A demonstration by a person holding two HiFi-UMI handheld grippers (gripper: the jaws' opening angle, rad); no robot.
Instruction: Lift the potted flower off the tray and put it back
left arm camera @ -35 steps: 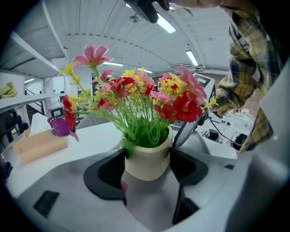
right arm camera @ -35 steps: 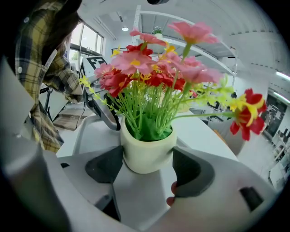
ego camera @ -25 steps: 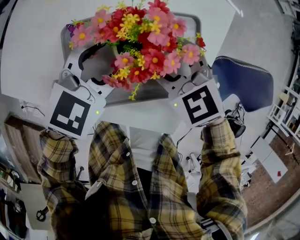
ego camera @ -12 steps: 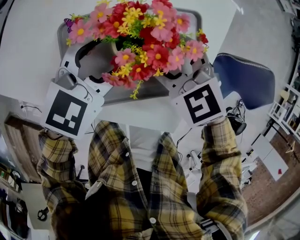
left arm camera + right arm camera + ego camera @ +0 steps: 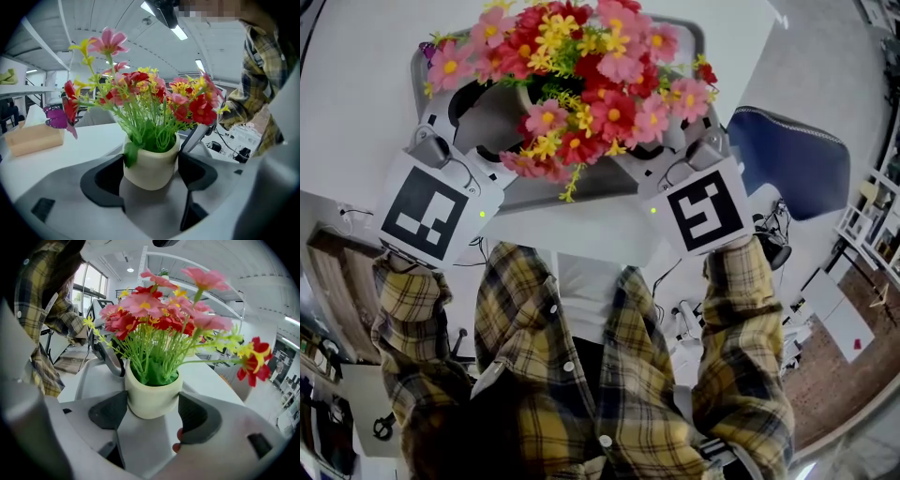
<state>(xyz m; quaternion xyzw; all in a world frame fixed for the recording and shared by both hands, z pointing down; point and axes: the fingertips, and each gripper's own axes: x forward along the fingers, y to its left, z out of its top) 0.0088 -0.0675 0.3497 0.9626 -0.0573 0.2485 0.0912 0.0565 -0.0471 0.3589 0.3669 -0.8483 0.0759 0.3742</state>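
The potted flower, red, pink and yellow blooms in a cream pot, stands upright on the grey tray. My left gripper reaches in from the left with the pot between its dark pads. Its jaws have just been opening, and the pads sit right beside the pot wall without squeezing it. From the right, my right gripper has both pads against the pot. Each gripper view shows the other gripper's finger behind the pot. The blooms hide most of the pot from above.
The tray lies on a white table. A blue chair stands to the right of the table. A tan box lies on the table beyond the tray. A purple butterfly ornament hangs on the bouquet's edge.
In the head view the left gripper's marker cube has shifted a little left and up, and the bouquet has drifted slightly up and left. The right gripper looks unmoved.
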